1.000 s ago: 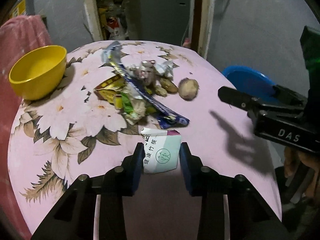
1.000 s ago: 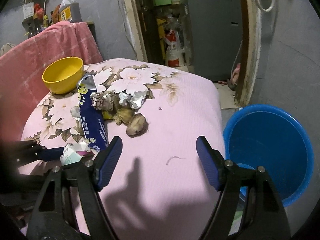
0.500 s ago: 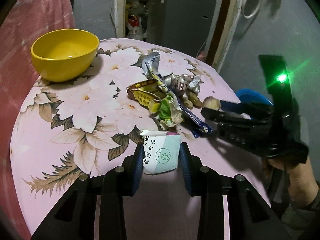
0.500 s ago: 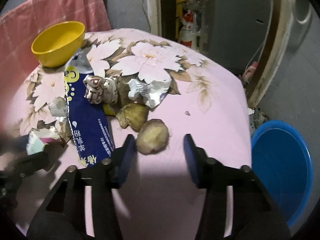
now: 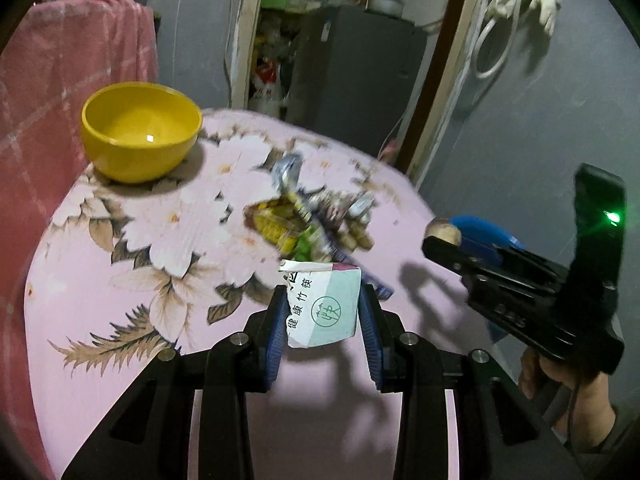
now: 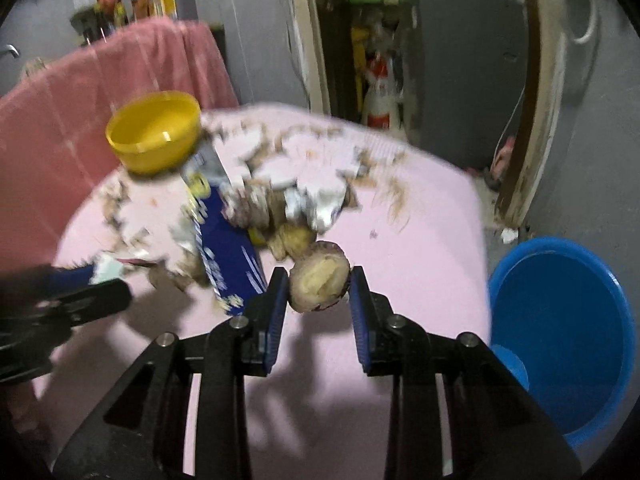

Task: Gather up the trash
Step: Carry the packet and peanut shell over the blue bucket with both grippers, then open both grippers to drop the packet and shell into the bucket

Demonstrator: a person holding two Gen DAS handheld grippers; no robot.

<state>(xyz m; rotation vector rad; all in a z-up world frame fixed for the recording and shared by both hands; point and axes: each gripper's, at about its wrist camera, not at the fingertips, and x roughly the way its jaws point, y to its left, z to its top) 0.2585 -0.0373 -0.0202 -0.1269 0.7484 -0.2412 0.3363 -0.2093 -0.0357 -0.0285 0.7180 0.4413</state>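
Note:
My left gripper (image 5: 322,308) is shut on a white and pale green paper packet (image 5: 322,308) and holds it above the pink flowered table (image 5: 120,264). My right gripper (image 6: 318,284) is shut on a brown round husk (image 6: 318,282), lifted off the table; it also shows in the left wrist view (image 5: 442,232). A heap of wrappers (image 5: 304,220) with a long blue wrapper (image 6: 226,252) and another brown husk (image 6: 290,238) lies mid-table.
A yellow bowl (image 5: 140,130) stands at the table's far left. A blue plastic basin (image 6: 560,328) sits on the floor right of the table. A pink cloth (image 5: 60,80) hangs behind the table. A doorway with a grey cabinet (image 5: 352,76) lies beyond.
My right gripper closed on the brown husk and lifted it off the table. My left gripper rose and pulled back with the paper packet.

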